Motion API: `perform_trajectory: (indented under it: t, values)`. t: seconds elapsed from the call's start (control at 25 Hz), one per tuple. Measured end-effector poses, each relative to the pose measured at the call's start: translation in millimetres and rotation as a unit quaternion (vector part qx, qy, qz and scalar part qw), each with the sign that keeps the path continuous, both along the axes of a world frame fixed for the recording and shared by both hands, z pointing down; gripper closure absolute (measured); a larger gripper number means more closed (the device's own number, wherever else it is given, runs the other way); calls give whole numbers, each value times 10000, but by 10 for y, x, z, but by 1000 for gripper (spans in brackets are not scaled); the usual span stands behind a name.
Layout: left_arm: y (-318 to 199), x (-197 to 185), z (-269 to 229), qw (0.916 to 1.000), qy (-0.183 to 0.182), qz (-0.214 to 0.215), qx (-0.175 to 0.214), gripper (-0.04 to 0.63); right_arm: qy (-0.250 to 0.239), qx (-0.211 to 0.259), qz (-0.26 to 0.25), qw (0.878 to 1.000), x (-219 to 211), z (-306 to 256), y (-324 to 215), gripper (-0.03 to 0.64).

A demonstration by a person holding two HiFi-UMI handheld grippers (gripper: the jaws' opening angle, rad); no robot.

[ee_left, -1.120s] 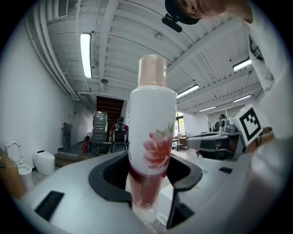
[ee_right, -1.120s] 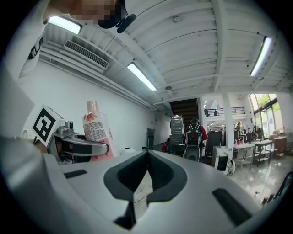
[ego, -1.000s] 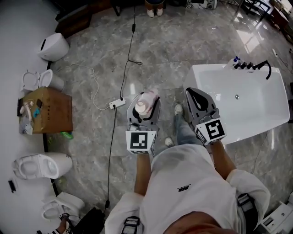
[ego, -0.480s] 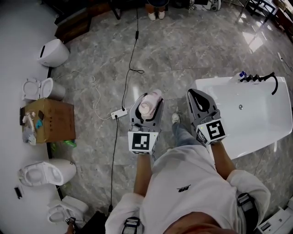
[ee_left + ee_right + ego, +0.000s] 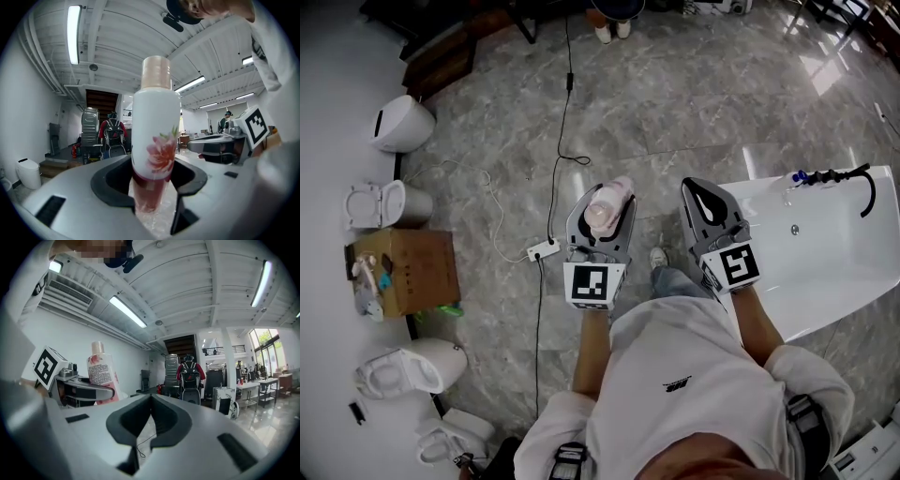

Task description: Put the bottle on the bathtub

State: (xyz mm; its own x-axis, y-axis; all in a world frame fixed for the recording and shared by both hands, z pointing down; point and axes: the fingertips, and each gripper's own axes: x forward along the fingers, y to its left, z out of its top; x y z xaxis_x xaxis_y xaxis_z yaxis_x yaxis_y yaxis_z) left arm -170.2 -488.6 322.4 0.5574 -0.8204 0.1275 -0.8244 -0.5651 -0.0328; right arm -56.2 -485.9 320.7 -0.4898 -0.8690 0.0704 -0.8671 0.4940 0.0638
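Observation:
A white bottle [image 5: 605,208] with a pink flower print and a pale pink cap stands upright between the jaws of my left gripper [image 5: 605,199], which is shut on its lower part. In the left gripper view the bottle [image 5: 154,136] fills the middle, held by the left gripper [image 5: 152,187]. My right gripper [image 5: 701,187] is shut and holds nothing; its pads meet in the right gripper view [image 5: 151,401], where the bottle [image 5: 101,371] shows at the left. The white bathtub [image 5: 844,253] stands on the floor at the right, just beyond the right gripper.
A black faucet [image 5: 830,175] sits on the tub's far rim. A power strip [image 5: 542,250] with cables lies on the marble floor ahead. At the left stand a cardboard box [image 5: 403,272] and several toilets [image 5: 412,366]. A person with a backpack [image 5: 189,376] stands far ahead.
The floor has shifted under the view: the bathtub has slid toward the right edge and the box downward. Both grippers keep their pose, and the bottle stays in the left one.

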Motion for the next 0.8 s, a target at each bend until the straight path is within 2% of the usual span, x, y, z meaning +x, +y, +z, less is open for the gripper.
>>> perform_trajectory:
  t: [0.24,0.48,0.64,0.8]
  values:
    - [-556,508,52,9989,24,463,-8,371,-7,-90,472,9988,446,107,-402,623]
    - [-984,1169,203,9911,68,1324,-141,371,9,-211,1303,9912,1008,234,-644,623]
    - [-1192,1680,380,9788,46,2032,-255,371,68,-313,1989,9795,1446,376,-752,623]
    - [-1338,2199,523,9579,-1,2842,-412,371,-27,-488,2780,9593,1889,548,-827,623]
